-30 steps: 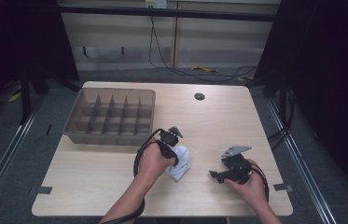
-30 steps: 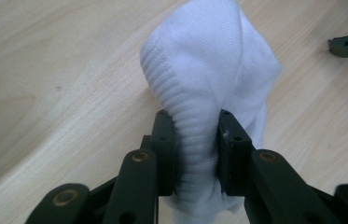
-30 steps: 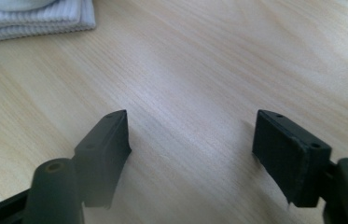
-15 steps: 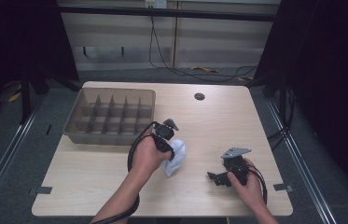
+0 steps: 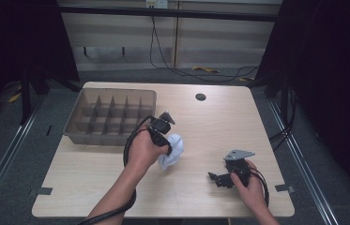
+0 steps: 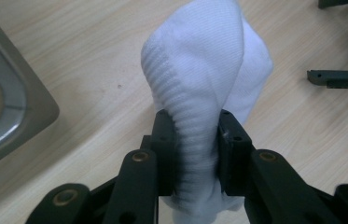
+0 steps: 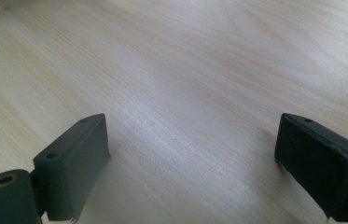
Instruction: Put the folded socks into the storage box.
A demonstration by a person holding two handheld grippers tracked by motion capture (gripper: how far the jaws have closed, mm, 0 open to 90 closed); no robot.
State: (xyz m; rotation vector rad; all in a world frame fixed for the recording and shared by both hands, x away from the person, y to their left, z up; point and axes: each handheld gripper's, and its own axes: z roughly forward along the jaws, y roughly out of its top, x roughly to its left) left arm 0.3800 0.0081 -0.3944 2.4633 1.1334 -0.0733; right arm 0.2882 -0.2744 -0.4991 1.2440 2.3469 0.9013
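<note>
A white ribbed sock (image 6: 204,88), bunched and folded, hangs above the table (image 5: 201,126) near the tray (image 5: 109,117), pinched by the left gripper (image 6: 195,144). Its lower end runs out of the left gripper view's frame. The right gripper (image 7: 190,158) has just been opening, with nothing between its jaws.

Light wood-grain table (image 5: 201,117), rounded corners, centre of the high view. Directly on it: grey divided tray (image 5: 109,117) at upper left (two rows of open compartments), flush against the left edge area. Dark round grommet (image 5: 200,97) near the top edge, right of centre. Remaining surface shows plain wood grain.
</note>
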